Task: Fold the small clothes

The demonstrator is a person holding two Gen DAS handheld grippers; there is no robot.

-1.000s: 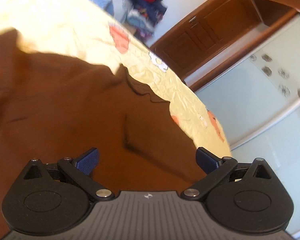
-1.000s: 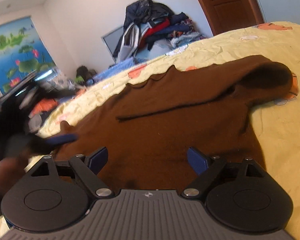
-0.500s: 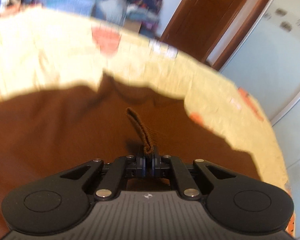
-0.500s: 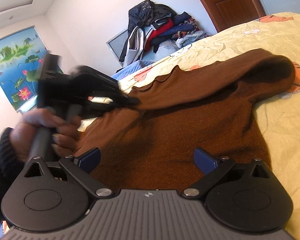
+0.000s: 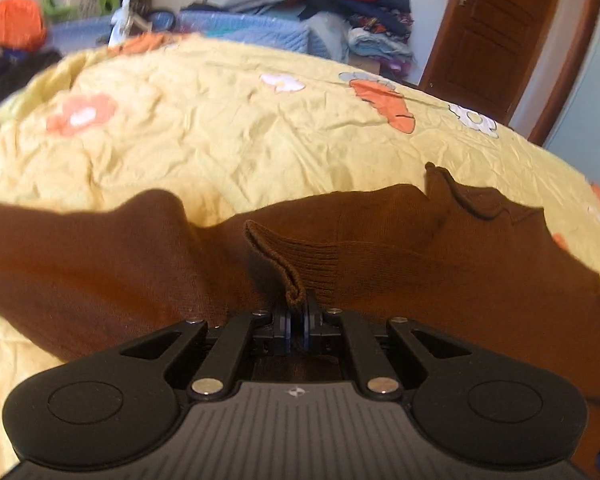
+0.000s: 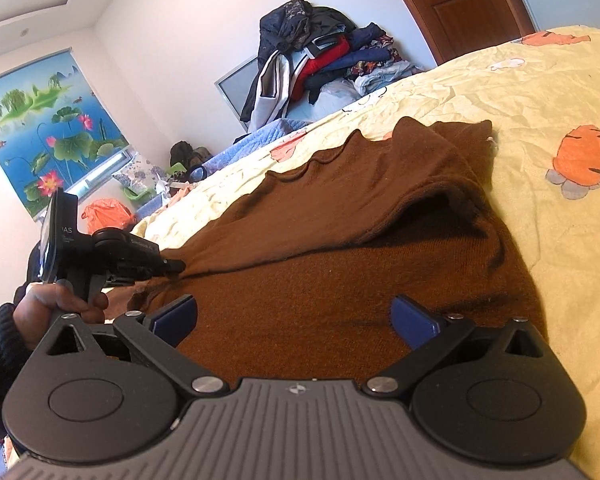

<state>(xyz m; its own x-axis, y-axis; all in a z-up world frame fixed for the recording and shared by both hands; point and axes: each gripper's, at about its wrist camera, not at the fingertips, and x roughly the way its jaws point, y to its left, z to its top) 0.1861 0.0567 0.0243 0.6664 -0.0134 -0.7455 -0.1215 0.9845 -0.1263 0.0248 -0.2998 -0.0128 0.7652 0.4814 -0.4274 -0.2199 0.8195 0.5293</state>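
A brown knit sweater (image 6: 340, 272) lies spread on a yellow flowered bedspread (image 6: 540, 80). My left gripper (image 5: 296, 320) is shut on the ribbed cuff of its sleeve (image 5: 284, 260) and holds the sleeve over the sweater's body. It also shows in the right wrist view (image 6: 176, 266), at the left, pinching the sleeve's end. My right gripper (image 6: 294, 318) is open and empty, low over the sweater's near part. The sweater (image 5: 460, 264) fills the lower part of the left wrist view.
The bedspread (image 5: 220, 128) stretches beyond the sweater. A pile of clothes (image 6: 312, 56) lies past the bed's far edge, next to a wooden door (image 6: 452, 0). An orange bag (image 6: 108, 214) and clutter sit on the floor at the left.
My left gripper closed on the sleeve cuff and has drawn the sleeve across the sweater's body. My right gripper stayed open over the sweater.
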